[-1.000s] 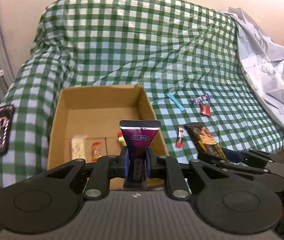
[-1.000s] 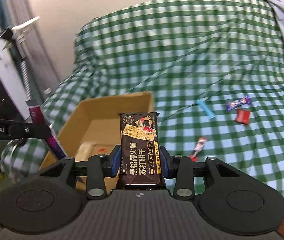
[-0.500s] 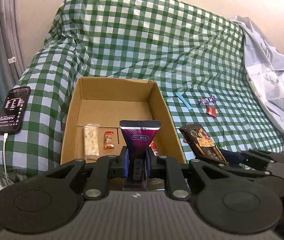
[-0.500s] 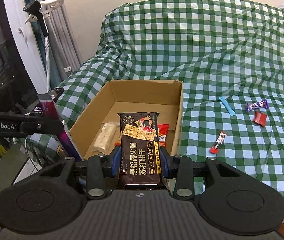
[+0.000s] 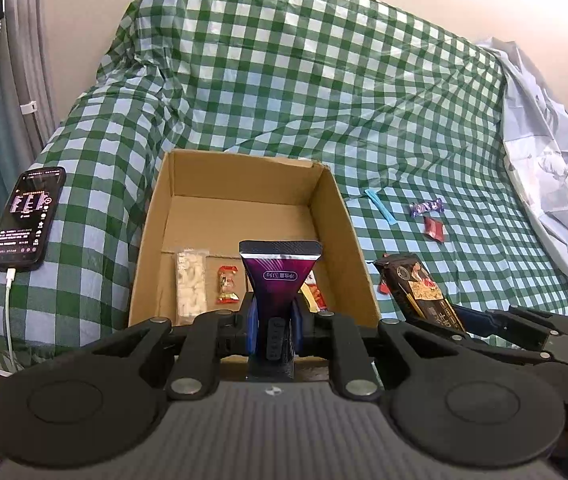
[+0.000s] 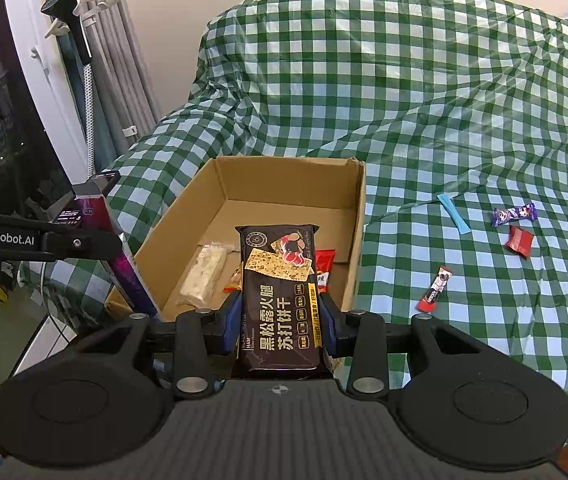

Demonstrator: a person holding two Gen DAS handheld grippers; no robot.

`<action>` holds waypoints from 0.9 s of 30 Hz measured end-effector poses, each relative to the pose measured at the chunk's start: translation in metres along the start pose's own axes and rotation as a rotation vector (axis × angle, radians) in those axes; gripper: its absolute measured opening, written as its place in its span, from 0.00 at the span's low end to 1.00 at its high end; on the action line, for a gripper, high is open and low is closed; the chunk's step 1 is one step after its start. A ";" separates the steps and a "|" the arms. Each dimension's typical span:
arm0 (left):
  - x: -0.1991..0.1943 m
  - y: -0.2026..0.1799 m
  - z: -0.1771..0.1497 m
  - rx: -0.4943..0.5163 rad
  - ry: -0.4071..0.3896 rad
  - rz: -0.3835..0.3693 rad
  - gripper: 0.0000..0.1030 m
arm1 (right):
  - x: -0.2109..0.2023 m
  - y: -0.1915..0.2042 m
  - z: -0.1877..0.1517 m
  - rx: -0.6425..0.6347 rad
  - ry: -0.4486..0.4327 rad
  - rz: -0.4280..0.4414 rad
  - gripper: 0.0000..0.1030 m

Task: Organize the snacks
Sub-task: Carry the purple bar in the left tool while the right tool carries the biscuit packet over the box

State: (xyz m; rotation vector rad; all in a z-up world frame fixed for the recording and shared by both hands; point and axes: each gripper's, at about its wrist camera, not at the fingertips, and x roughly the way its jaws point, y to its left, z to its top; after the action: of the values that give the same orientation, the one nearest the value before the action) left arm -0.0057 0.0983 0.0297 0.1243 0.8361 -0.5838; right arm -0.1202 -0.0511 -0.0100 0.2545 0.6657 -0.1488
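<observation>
My left gripper (image 5: 274,322) is shut on a purple snack packet (image 5: 280,276), held upright above the near edge of the open cardboard box (image 5: 244,164). My right gripper (image 6: 280,328) is shut on a black cracker packet (image 6: 278,292), held upright over the box's near right corner (image 6: 357,240). In the box lie a white nougat bar (image 5: 191,282), a small red-orange candy (image 5: 228,284) and a red packet (image 6: 323,266). Loose on the checked cloth are a blue strip (image 6: 452,218), a purple candy (image 6: 513,214), a red candy (image 6: 519,240) and a red-black stick (image 6: 435,288).
A phone (image 5: 28,218) on a charging cable lies on the cloth left of the box. A crumpled white sheet (image 5: 555,160) covers the right end of the sofa. A lamp stand and curtains (image 6: 84,60) stand at the left.
Both grippers have pulled back and risen, so the box interior and more of the cloth show. Each still holds its packet.
</observation>
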 end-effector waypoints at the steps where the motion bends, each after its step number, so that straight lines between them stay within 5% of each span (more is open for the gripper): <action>1: 0.002 0.001 0.002 -0.002 0.001 0.001 0.18 | 0.002 0.000 0.001 0.001 0.003 0.000 0.40; 27: 0.114 0.036 0.053 -0.011 0.135 0.034 0.18 | 0.109 0.000 0.046 0.007 0.094 0.025 0.40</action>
State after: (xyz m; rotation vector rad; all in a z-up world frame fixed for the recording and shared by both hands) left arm 0.1080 0.0612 -0.0220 0.1691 0.9658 -0.5428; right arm -0.0083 -0.0698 -0.0439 0.2780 0.7552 -0.1160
